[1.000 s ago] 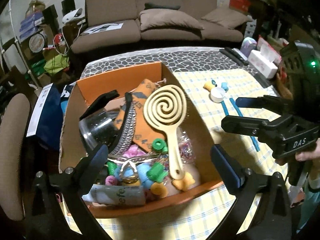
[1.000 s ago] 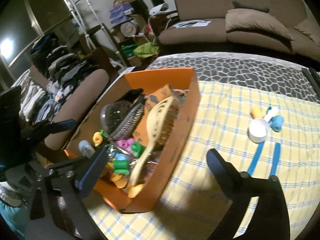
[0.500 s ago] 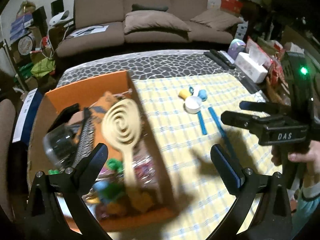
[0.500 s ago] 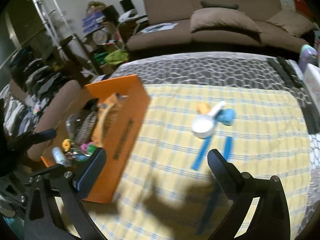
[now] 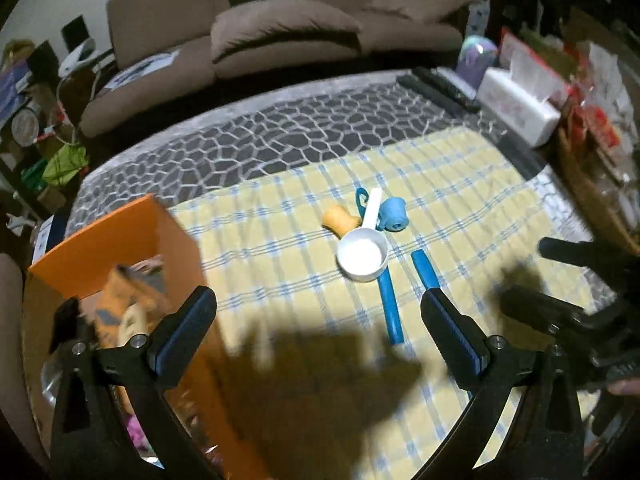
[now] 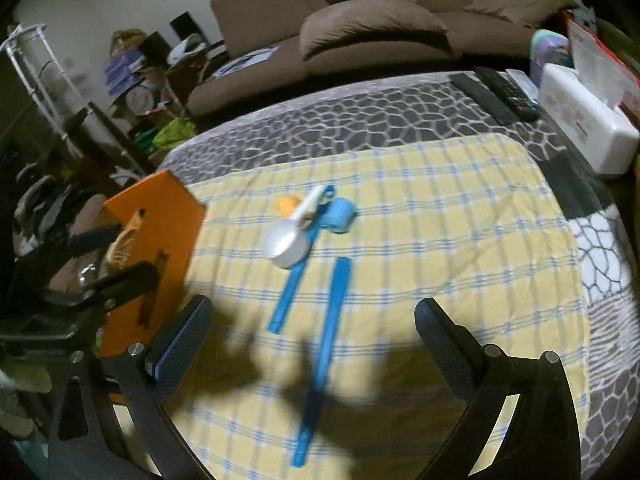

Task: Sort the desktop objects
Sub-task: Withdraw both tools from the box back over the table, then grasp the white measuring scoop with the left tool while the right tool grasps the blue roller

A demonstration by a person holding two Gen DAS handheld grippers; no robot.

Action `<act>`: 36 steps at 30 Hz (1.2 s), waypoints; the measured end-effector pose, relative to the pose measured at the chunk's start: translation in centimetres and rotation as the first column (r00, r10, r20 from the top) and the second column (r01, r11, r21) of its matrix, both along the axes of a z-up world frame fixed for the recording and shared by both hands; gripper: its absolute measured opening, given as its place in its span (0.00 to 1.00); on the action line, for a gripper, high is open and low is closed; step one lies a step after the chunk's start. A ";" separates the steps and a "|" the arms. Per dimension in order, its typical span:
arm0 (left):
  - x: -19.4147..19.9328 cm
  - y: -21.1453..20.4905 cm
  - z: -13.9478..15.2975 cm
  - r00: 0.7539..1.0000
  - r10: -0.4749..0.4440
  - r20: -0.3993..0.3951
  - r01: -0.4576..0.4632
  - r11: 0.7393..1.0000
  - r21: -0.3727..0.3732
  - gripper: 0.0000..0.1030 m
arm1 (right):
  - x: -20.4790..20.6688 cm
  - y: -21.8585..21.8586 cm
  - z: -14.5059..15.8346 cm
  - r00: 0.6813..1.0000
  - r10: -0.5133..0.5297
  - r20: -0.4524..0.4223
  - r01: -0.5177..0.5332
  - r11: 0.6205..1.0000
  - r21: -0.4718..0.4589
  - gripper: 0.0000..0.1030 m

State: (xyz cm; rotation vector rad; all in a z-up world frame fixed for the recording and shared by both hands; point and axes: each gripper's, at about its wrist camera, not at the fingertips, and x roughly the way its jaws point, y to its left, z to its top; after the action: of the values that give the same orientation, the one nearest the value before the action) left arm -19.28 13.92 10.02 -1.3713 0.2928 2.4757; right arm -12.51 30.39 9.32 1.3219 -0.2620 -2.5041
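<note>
While both grippers, left gripper [image 5: 318, 320] and right gripper [image 6: 312, 328], hang spread and empty, the white scoop [image 6: 286, 242] lies mid-tabletop, well beyond their fingertips.

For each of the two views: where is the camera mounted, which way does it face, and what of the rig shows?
Left wrist: on the left tongs, facing the white scoop; right tongs visible.
Right wrist: on the right tongs, facing the same spot; left tongs visible.
Shared: scoop, blue strips, orange box, sofa.
</note>
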 end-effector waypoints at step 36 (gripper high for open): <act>-5.6 2.1 -7.4 0.997 0.057 0.056 -0.060 0.997 0.049 0.42 | -12.5 -3.0 -6.1 0.982 0.183 0.049 -0.185 0.981 0.052 0.55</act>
State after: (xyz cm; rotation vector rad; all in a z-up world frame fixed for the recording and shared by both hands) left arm -24.85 15.97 2.60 -1.4439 0.1786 2.4691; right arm -25.06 27.35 3.18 1.3574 -0.0747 -2.3461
